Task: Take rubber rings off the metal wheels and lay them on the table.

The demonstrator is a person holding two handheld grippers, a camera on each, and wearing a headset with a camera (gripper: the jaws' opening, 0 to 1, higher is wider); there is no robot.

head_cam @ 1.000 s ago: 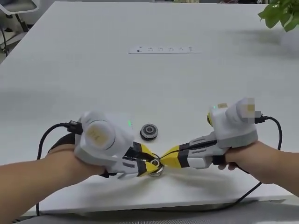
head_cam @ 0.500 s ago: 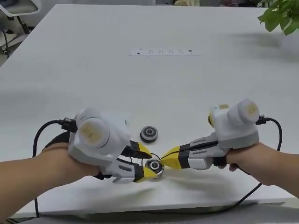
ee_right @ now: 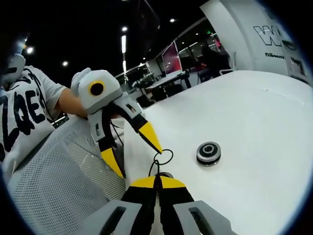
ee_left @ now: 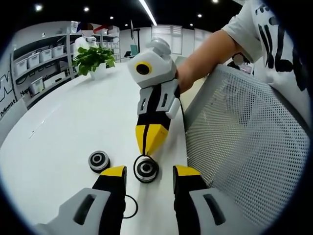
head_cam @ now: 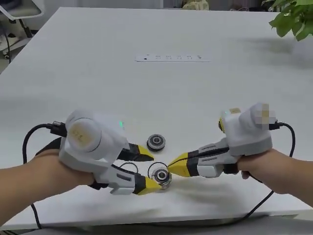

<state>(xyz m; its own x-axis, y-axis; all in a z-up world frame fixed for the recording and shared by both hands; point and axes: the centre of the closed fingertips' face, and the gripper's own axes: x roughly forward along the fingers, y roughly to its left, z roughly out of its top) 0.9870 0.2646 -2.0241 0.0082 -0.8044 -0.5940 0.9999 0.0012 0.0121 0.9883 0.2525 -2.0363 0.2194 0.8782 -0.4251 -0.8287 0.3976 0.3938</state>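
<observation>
Head view: left gripper (head_cam: 152, 171) fingers have opened, rubber ring (ee_right: 164, 157) loose beside one tip. Right gripper (head_cam: 169, 172) stays pinched on the wheel (head_cam: 160, 175), apparently stripped.

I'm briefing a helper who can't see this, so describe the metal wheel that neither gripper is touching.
On the white table, near its front edge, two handheld grippers face each other. Just beyond them a small dark metal wheel lies flat, alone. The other wheel sits at the right gripper's tip, between the left gripper's open jaws.
</observation>
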